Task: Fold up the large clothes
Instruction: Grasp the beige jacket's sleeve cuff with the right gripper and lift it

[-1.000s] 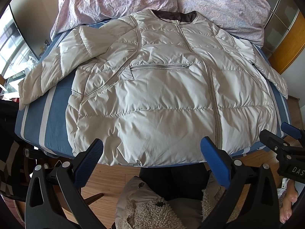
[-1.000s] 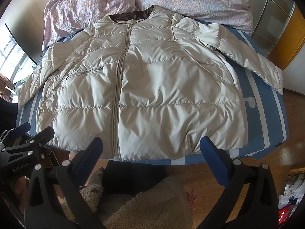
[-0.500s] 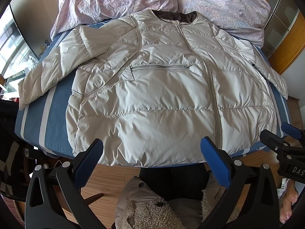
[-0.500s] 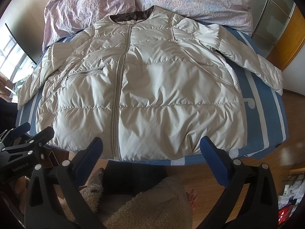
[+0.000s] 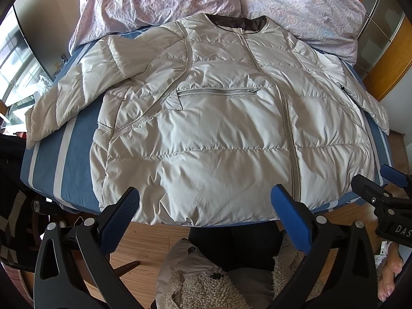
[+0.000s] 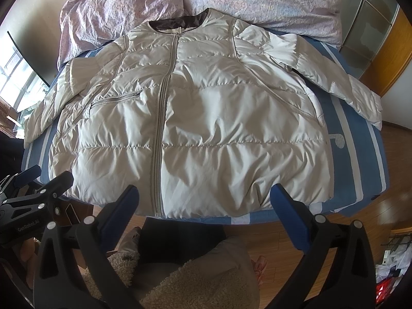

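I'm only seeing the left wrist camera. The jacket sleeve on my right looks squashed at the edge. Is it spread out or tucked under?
Observer: Spread out. The sleeve lies flat, angled out toward the right edge of the sheet.
Operator: Is the right gripper holding anything?
Observer: No. The right gripper is open, with nothing between its fingers.
Operator: Anything lying beside that sleeve?
Observer: Only a pale print on the fabric below the cuff.

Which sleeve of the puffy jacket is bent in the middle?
The sleeve toward the window, on the left gripper's side, bends at its elbow. The other sleeve runs straight out to the bed's edge.
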The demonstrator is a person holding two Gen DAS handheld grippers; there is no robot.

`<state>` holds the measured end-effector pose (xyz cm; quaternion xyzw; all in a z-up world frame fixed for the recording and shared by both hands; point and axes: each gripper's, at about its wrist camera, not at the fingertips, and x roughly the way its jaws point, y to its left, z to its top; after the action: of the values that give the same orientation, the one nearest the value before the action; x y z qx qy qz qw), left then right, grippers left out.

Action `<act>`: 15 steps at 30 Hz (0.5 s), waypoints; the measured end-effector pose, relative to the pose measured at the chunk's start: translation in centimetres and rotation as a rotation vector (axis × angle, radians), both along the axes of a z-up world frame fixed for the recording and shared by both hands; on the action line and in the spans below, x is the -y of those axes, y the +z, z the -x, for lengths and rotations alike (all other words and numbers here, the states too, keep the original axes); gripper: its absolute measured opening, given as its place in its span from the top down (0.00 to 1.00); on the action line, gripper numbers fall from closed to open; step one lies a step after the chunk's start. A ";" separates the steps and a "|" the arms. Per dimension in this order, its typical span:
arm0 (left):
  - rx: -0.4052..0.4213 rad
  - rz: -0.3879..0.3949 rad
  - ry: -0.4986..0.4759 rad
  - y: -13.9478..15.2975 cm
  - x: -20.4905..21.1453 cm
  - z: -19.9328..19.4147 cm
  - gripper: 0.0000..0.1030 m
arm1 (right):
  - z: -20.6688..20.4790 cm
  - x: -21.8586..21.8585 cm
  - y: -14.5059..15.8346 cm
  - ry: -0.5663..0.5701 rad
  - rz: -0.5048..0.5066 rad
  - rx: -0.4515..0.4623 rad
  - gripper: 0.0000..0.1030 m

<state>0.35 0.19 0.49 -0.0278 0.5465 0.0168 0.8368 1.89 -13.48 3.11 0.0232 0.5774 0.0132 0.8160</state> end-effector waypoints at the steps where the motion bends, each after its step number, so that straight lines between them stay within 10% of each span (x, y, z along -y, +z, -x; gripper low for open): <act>1: 0.000 -0.001 0.001 0.0 0.0 -0.1 0.01 | 0.0 0.0 0.0 0.001 -0.001 0.001 0.02; 8: 0.012 0.008 0.005 -0.2 -0.7 -0.9 0.01 | -1.2 0.8 0.1 -0.027 -0.025 0.028 0.02; 15: 0.000 0.086 -0.009 -1.1 -1.3 -2.8 0.01 | -4.1 9.0 -0.2 -0.209 -0.260 0.212 0.02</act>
<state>3.13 1.49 -0.65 -0.0612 0.5467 -0.0102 0.8351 5.95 -22.50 2.93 0.1867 0.4760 0.0051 0.8594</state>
